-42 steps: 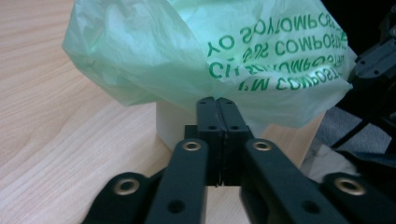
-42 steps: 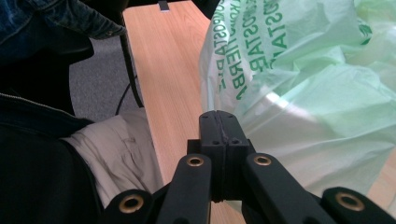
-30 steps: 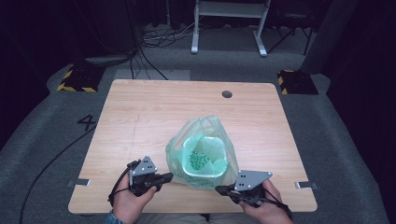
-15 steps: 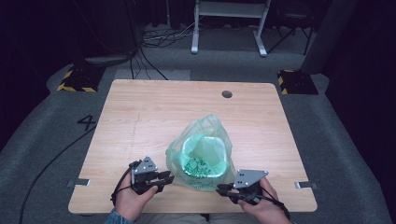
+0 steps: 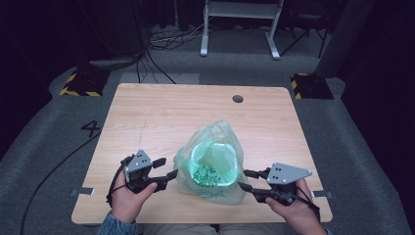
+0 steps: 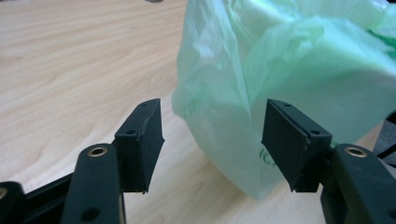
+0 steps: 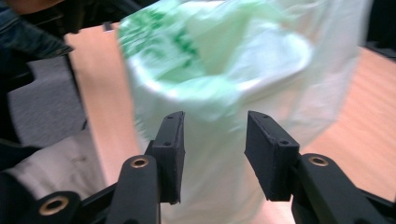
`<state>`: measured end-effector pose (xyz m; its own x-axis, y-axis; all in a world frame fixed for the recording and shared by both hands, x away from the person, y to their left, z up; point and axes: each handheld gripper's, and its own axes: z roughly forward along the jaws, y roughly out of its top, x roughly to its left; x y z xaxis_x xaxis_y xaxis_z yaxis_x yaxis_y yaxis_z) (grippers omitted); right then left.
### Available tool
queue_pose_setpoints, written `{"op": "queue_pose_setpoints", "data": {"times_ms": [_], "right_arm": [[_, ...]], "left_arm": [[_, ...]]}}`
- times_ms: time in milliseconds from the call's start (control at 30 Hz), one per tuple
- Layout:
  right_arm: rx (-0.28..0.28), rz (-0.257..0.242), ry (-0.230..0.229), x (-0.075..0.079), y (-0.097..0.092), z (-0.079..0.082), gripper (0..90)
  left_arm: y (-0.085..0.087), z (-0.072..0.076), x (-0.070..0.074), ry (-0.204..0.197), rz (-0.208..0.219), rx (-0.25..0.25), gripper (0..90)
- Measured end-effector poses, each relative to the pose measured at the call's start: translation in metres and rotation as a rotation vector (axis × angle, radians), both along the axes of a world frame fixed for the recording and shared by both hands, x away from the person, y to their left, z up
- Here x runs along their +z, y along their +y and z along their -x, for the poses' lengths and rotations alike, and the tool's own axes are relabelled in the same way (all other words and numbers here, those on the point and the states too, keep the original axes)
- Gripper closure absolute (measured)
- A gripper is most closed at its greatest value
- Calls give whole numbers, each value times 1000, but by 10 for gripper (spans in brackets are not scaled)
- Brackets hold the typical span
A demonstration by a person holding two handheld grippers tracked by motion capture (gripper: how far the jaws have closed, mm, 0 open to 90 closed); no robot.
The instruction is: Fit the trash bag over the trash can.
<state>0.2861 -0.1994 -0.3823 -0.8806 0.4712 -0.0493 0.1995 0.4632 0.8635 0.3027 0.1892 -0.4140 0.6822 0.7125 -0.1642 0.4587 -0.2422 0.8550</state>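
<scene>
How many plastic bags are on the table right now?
1. A translucent green plastic bag stands open near the front edge of the light wooden table, between the left gripper and the right gripper. Nothing else lies on the visible tabletop.

Blk fingers (image 6: 140, 144), grey plates, denim sleeve (image 5: 113, 226).

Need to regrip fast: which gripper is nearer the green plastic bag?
Left, narrowly. The left gripper sits almost against the green plastic bag at its left side; the right gripper stands just off its right side. Both are open.
</scene>
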Motion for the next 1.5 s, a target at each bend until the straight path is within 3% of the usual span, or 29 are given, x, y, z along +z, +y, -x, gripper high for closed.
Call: {"op": "queue_pose_setpoints", "data": {"times_ms": [200, 400, 533, 700, 800, 833, 900, 967, 1000, 1100, 1200, 1367, 1500], "right_arm": [[-77, -11, -30, 11, -3, -20, 504], [-146, 7, -49, 11, -5, -43, 441], [-160, 30, -6, -1, -4, -53, 411], [-142, 25, 65, -21, 2, -67, 413], [-115, 26, 88, -27, 8, -74, 486], [-99, 30, 100, -28, 10, -77, 542], [-59, 42, 125, -32, 14, -82, 757], [-41, 61, 132, -33, 16, -83, 867], [-43, 75, 129, -34, 17, -84, 900], [-45, 98, 129, -37, 17, -86, 900], [-56, 115, 139, -41, 15, -89, 900], [-67, 135, 173, -53, 10, -89, 900], [-74, 154, 198, -61, 7, -87, 900]], "left_arm": [[-10, -15, 5, -31, -36, -25, 352], [-12, -31, 1, -20, -28, -15, 348], [-14, -38, -8, -2, -8, -31, 376], [-20, -44, -13, 30, -13, -56, 490], [-25, -46, -16, 58, -29, -97, 625], [-27, -46, -16, 63, -31, -112, 683], [-29, -45, -16, 65, -48, -146, 808], [-31, -43, -17, 74, -67, -158, 897], [-31, -42, -17, 73, -84, -158, 900], [-30, -41, -19, 81, -127, -152, 900], [-26, -40, -22, 101, -129, -140, 900], [-21, -37, -31, 134, -182, -124, 900], [-19, -32, -36, 150, -186, -134, 900]]}}
